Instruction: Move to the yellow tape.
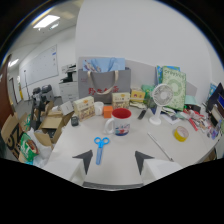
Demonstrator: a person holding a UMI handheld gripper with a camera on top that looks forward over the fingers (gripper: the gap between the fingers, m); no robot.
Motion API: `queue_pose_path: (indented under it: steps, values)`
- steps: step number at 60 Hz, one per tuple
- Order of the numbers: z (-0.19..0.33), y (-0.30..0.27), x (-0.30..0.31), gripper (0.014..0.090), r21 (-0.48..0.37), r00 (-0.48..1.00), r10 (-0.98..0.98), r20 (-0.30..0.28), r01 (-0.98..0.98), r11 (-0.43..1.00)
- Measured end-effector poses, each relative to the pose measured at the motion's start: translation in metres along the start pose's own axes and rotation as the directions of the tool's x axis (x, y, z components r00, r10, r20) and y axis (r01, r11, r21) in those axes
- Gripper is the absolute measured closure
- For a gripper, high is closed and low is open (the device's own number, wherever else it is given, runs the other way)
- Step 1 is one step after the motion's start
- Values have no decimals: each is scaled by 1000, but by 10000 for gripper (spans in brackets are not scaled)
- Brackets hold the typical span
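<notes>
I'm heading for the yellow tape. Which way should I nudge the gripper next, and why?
Probably swing right and forward. The yellow tape lies on the table well right of the open gripper, past the fan; the scissors and mug sit straight ahead instead.

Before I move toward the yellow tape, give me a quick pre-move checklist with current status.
1. Yellow tape in view, beyond the fingers and off to the right: ok.
2. Gripper open and holding nothing: ok.
3. Path to tape clear of the mug and fan: ok.
4. Scissors lie just ahead of left finger, away from the path: ok.
5. Tape lying flat on the table: ok.
</notes>
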Motion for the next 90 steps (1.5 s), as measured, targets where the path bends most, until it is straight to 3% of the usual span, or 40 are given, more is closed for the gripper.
queue_pose_path:
  steps: [20,47,54,66,90]
  values:
    - [-14,27,35,205,-24,1000,-9,17,9,1000]
    - [-45,86,216,202,-124,990,6,-141,-24,992]
    - [-33,87,258,199,-130,987,8,-163,-30,991]
    - [8,77,307,204,-128,990,-10,-142,-8,992]
    - [99,46,344,204,-114,995,-23,-97,12,993]
